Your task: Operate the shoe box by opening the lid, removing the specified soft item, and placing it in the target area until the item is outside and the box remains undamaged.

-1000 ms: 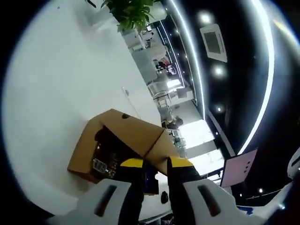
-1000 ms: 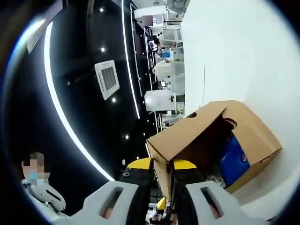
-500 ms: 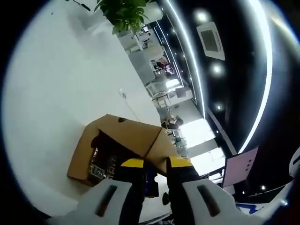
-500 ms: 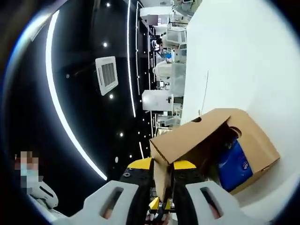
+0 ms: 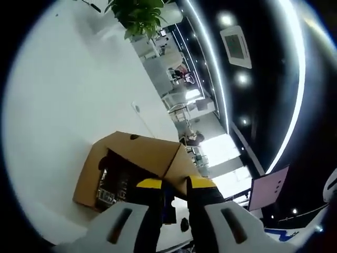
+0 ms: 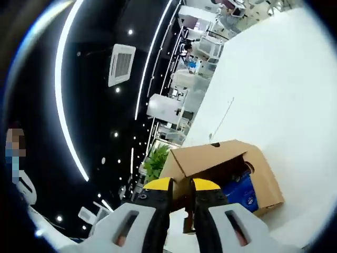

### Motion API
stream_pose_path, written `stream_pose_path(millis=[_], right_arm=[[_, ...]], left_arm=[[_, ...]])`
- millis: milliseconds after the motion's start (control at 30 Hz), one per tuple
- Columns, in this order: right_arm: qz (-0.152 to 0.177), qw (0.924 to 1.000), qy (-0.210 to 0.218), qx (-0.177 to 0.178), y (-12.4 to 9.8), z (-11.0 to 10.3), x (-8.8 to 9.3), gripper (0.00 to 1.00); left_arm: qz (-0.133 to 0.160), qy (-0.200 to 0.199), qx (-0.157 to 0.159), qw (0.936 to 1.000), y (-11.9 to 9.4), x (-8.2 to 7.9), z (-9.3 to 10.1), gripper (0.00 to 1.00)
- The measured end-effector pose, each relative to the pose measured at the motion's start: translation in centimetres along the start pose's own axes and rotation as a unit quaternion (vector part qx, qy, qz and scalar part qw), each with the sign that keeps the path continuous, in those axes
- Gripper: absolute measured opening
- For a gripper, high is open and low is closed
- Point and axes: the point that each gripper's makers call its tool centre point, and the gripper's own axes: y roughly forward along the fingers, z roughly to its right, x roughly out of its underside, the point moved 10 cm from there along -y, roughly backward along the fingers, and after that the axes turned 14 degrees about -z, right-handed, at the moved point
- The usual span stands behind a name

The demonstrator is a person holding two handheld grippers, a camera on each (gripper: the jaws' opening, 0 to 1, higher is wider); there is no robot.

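A brown cardboard shoe box (image 5: 87, 182) lies on a white table with its lid (image 5: 150, 153) lifted. Dark contents (image 5: 116, 182) show inside it. My left gripper (image 5: 175, 185), yellow-tipped, is shut on the lid's side flap at the corner nearest me. In the right gripper view the same box (image 6: 263, 184) stands open, with a soft blue item (image 6: 239, 191) inside. My right gripper (image 6: 181, 185) sits at the opposite corner of the lid (image 6: 208, 157), its jaws narrow with the flap edge dipping between them.
The white table (image 5: 68, 95) spreads wide around the box, with a thin seam (image 5: 145, 113) behind it. A potted plant (image 5: 139, 16) stands at the table's far end. Desks, people and a pink screen (image 5: 268, 187) lie beyond the table.
The right gripper view has rolled and tilted, so the box looks smaller and further off there. The lid stays raised. The left gripper view has barely shifted.
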Motion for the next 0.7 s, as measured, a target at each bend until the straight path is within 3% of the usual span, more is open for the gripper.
stream_pose_path(millis=[100,167,200,300,367,533,567,600,667,700], right_arm=[[-0.002,0.9968,-0.066,0.046,-0.1,-0.5,-0.2,0.12],[-0.010,0.9907,-0.115,0.071,-0.2,-0.8,-0.3,0.13],[-0.006,0.9893,-0.127,0.072,-0.1,-1.0,-0.3,0.13],[0.000,0.9839,-0.152,0.094,0.0,-0.4,-0.4,0.17],[-0.006,0.9860,-0.146,0.080,0.1,-0.6,0.0,0.17],[-0.009,0.9780,-0.175,0.112,-0.1,-0.1,0.5,0.17],[-0.007,0.9744,-0.184,0.129,-0.1,0.1,0.4,0.17],[0.008,0.9663,-0.208,0.151,-0.1,0.0,0.2,0.17],[0.033,0.9494,-0.251,0.186,0.2,-0.1,-0.2,0.22],[0.045,0.9361,-0.285,0.200,0.5,-0.1,-0.4,0.23]], left_arm=[[0.000,0.006,-0.002,1.0000,0.0,-0.1,0.1,0.16],[-0.001,0.007,-0.004,1.0000,0.1,-0.2,0.2,0.16],[-0.001,0.012,-0.006,0.9999,0.0,-0.2,0.3,0.16],[-0.001,0.016,-0.008,0.9998,0.1,-0.3,0.4,0.16],[-0.002,0.013,-0.004,0.9999,0.1,-0.5,0.3,0.16],[-0.003,0.020,-0.008,0.9998,0.2,-0.7,0.6,0.16],[-0.004,0.020,-0.007,0.9998,0.2,-0.6,0.7,0.16],[-0.005,0.022,-0.009,0.9997,0.2,-0.6,0.7,0.16],[-0.007,0.028,-0.011,0.9995,0.2,-0.6,0.9,0.16],[-0.008,0.030,-0.013,0.9994,0.2,-0.6,1.0,0.16]])
